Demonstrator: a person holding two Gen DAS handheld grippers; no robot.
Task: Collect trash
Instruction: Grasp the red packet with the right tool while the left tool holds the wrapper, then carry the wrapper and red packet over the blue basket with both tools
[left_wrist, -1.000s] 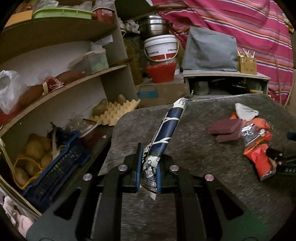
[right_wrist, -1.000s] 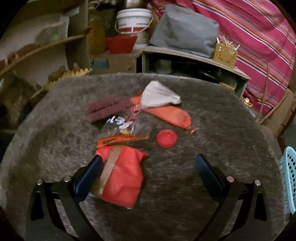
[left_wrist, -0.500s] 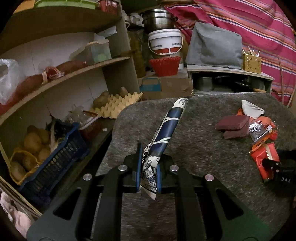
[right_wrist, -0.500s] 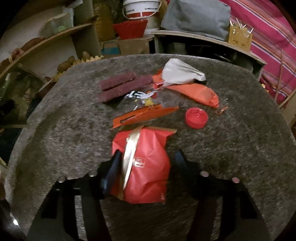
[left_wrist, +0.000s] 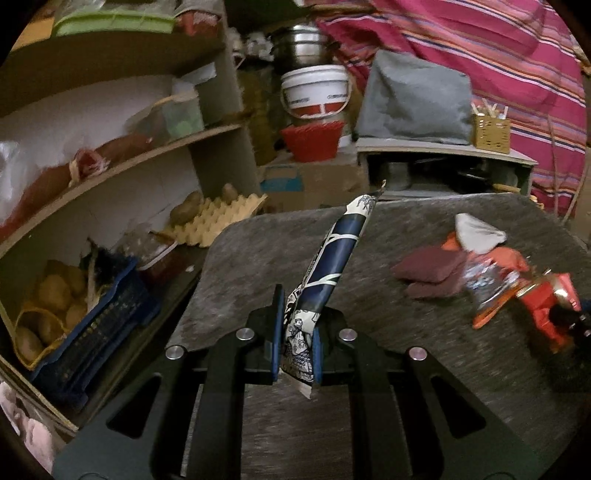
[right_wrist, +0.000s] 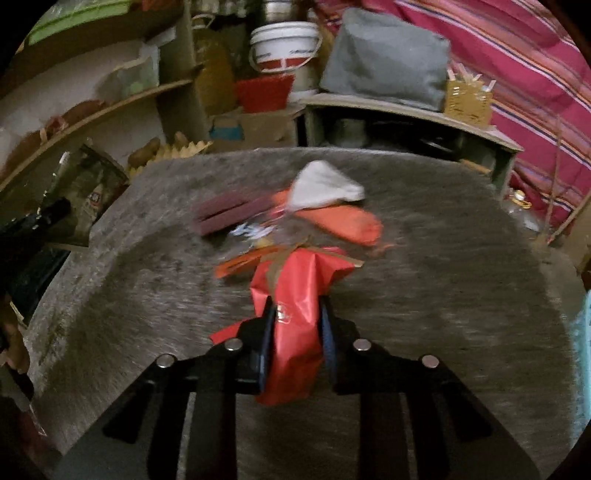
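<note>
My left gripper (left_wrist: 297, 341) is shut on a long dark blue and white wrapper (left_wrist: 332, 266) that sticks up and forward above the grey table (left_wrist: 369, 424). My right gripper (right_wrist: 297, 341) is shut on a crumpled red packet (right_wrist: 299, 295), which also shows at the right edge of the left wrist view (left_wrist: 550, 306). More trash lies on the table beyond it: maroon bars (right_wrist: 229, 212), an orange wrapper (right_wrist: 347, 221), a white crumpled piece (right_wrist: 325, 186) and a clear printed wrapper (left_wrist: 484, 277).
Curved shelves (left_wrist: 147, 155) stand left of the table, with a blue crate of potatoes (left_wrist: 85, 332) and an egg tray (left_wrist: 218, 218). Behind the table are a low cabinet (right_wrist: 406, 122), a white bucket (right_wrist: 284, 46), a grey bag (right_wrist: 384, 62) and a striped cloth (right_wrist: 535, 74).
My right gripper moved in over the red packet and closed on it, crumpling it. The left gripper kept hold of the blue wrapper and shifted a little.
</note>
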